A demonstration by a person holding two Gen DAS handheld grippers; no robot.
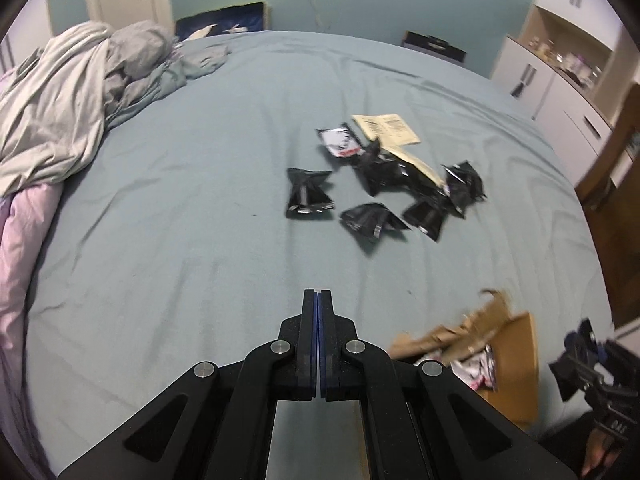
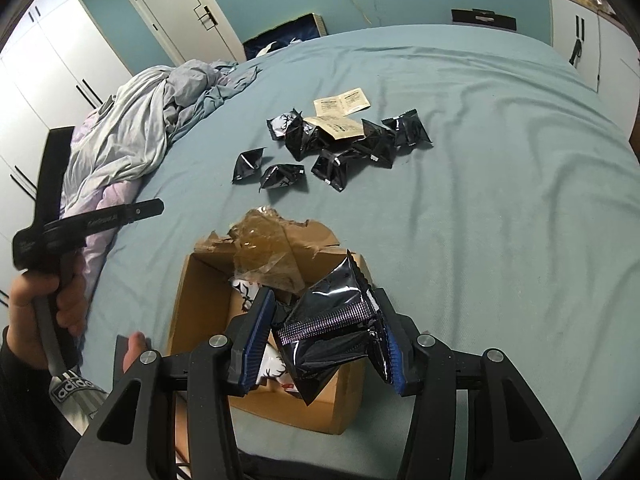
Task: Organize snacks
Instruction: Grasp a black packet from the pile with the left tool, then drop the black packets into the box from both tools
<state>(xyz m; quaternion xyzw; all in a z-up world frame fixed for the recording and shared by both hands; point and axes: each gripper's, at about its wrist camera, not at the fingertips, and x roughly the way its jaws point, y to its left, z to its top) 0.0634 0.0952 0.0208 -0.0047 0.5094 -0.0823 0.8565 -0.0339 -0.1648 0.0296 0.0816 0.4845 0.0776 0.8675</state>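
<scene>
Several black snack packets (image 1: 376, 184) (image 2: 332, 148) lie scattered on the teal bed, with a white one (image 1: 340, 142) and beige paper sachets (image 1: 386, 128) (image 2: 344, 102) among them. A torn open cardboard box (image 2: 200, 304) (image 1: 516, 344) sits at the bed's near edge with white packets inside. My right gripper (image 2: 326, 320) is wide open above the box; a black packet (image 2: 332, 328) hangs between the fingers, against the right pad. My left gripper (image 1: 319, 294) is shut and empty over bare sheet, left of the box, and also shows in the right wrist view (image 2: 152, 208).
A heap of grey and lilac bedding (image 1: 68, 112) (image 2: 132, 128) lies at the left of the bed. White wardrobes and a door stand behind; a white cabinet (image 1: 560, 92) is at the right. A dark bag (image 1: 434, 46) stands past the far edge.
</scene>
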